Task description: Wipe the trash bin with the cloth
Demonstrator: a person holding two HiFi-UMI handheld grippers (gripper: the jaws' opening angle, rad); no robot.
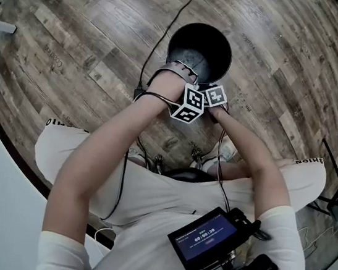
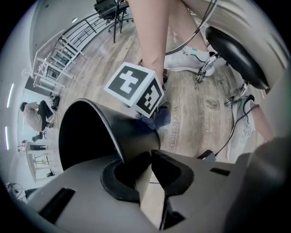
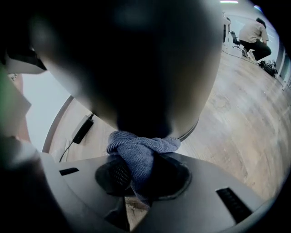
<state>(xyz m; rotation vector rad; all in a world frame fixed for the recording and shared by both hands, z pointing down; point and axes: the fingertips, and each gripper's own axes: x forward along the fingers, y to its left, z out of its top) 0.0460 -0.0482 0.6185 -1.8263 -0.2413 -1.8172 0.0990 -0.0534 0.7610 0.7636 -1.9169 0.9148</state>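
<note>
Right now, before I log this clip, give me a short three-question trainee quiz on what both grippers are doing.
1. True or false: the cloth lies inside the trash bin.
2. Which gripper clamps the trash bin rim? A) left gripper B) right gripper
3. Fill in: the right gripper holds the cloth at the bin's ____ wall.
Key: 1 false, the right gripper grips it outside; 2 A; 3 outer.

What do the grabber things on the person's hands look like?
The left gripper and the right gripper are both chunky grey shells with black jaws. Each carries a white cube printed with black square markers. Thin black cables run along the arms. The person wears short white sleeves.
</note>
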